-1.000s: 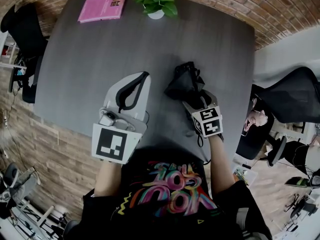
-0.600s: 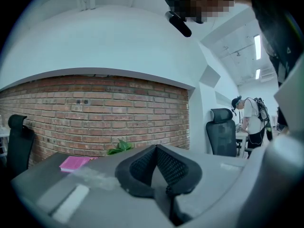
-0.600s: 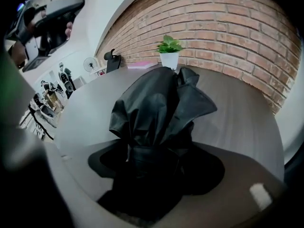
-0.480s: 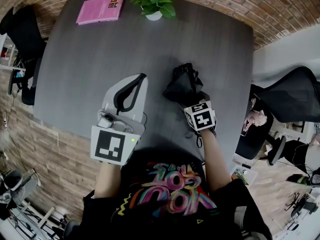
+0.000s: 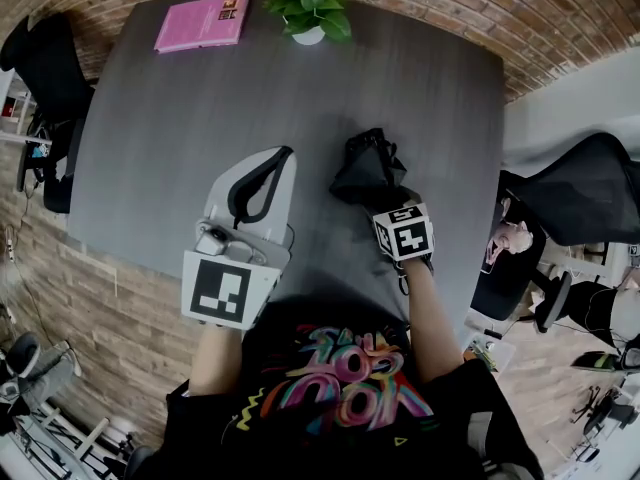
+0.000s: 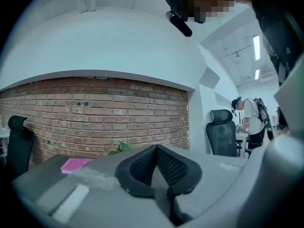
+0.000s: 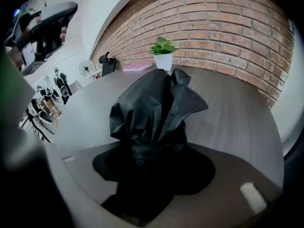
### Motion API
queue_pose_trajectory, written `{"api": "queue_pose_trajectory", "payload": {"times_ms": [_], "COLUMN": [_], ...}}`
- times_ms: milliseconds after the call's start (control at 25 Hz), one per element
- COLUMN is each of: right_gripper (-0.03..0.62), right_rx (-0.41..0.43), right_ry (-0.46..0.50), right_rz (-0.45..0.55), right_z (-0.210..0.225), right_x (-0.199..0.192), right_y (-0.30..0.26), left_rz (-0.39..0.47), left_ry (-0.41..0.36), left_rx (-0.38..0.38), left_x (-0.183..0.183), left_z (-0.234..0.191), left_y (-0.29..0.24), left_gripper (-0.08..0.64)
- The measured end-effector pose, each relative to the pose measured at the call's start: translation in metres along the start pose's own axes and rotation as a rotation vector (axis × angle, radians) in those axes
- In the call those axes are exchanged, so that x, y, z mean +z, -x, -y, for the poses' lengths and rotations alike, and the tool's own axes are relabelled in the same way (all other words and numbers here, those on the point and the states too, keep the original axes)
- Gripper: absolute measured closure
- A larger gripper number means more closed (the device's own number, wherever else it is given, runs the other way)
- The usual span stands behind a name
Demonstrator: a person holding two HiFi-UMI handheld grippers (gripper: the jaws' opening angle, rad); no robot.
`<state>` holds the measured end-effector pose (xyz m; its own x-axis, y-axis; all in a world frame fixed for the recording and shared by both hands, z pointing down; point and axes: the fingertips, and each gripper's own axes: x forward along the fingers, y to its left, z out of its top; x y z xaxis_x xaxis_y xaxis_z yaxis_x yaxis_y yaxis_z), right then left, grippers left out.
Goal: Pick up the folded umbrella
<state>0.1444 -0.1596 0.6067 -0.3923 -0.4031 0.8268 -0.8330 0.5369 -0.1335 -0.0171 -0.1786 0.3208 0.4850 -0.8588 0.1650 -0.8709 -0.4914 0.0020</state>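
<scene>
A pink book lies at 11 o'clock on the desk and a potted plant stands at 12 o'clock, both at the far edge and well apart from the claws. Nothing lies between them and the near edge except the folded umbrella. The desk top is dark grey and matte. A brick wall runs behind it, and a black office chair stands off its 3 o'clock side.

The umbrella is a crumpled black bundle right of the desk's centre. The right claw comes at it from 6 o'clock, tilted steeply down. Its jaws have just been closing, and in the right gripper view they press on the umbrella's near end. The left claw hangs at the umbrella's 9 o'clock, jaws apart with nothing between them.
</scene>
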Motion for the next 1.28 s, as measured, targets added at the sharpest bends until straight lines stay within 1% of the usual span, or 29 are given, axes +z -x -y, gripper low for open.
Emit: {"api": "queue_pose_trajectory", "payload": {"times_ms": [120, 280, 520, 720, 1080, 1280], "right_gripper": [0.342, 0.344, 0.344, 0.345, 0.345, 0.344], "right_rx": [0.001, 0.002, 0.006, 0.008, -0.015, -0.012], "right_ry": [0.003, -0.019, -0.046, -0.082, -0.091, -0.107], "right_rz": [-0.003, 0.004, 0.046, 0.12, 0.272, 0.362], "right_z": [0.0, -0.002, -0.001, 0.0, -0.002, -0.005], "right_x": [-0.003, -0.006, 0.0, 0.015, 0.051, 0.068], "right_y": [0.003, 0.009, 0.023, 0.042, 0.087, 0.116], "left_rz": [0.004, 0.012, 0.023, 0.034, 0.052, 0.061], "left_ry": [-0.001, -0.001, -0.007, -0.015, -0.018, -0.021], "left_rx": [0.0, 0.004, 0.004, -0.001, -0.028, -0.058], "left_x": [0.002, 0.004, 0.01, 0.015, 0.022, 0.023], "left_z": [0.0, -0.001, 0.0, 0.003, 0.008, 0.014], "left_y": [0.001, 0.005, 0.009, 0.011, 0.013, 0.01], "left_gripper": [0.558, 0.558, 0.558, 0.558, 0.558, 0.558]}}
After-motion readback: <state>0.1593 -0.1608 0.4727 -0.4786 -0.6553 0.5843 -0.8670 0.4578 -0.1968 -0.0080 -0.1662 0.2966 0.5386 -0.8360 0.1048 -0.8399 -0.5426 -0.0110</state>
